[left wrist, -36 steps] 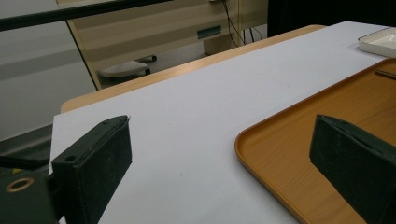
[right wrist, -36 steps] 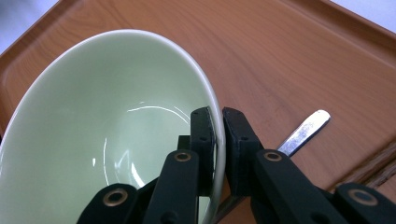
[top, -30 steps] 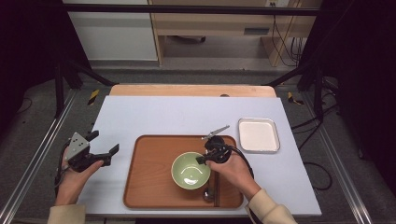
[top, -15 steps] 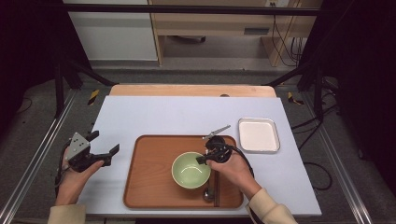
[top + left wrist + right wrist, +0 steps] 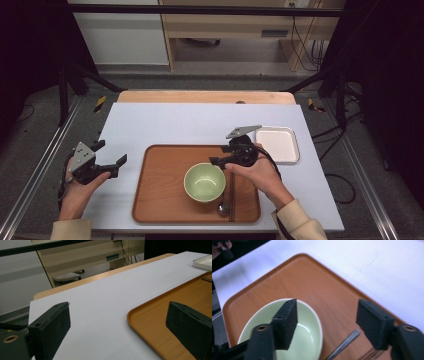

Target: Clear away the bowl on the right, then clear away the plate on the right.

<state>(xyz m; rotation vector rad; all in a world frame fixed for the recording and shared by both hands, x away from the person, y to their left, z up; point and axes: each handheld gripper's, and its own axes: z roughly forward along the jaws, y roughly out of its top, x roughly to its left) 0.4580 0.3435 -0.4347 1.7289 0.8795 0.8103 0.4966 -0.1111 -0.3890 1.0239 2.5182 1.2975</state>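
The right claw (image 5: 216,161) has just opened wide above the green bowl (image 5: 204,182) on the brown tray (image 5: 160,195) (holding nothing), and the left claw (image 5: 111,154) hangs open and empty over the counter (image 5: 170,125).

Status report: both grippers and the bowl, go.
Right hand-held gripper just opened, empty above green bowl. Left hand-held gripper open, beside tray. Nothing blocking.
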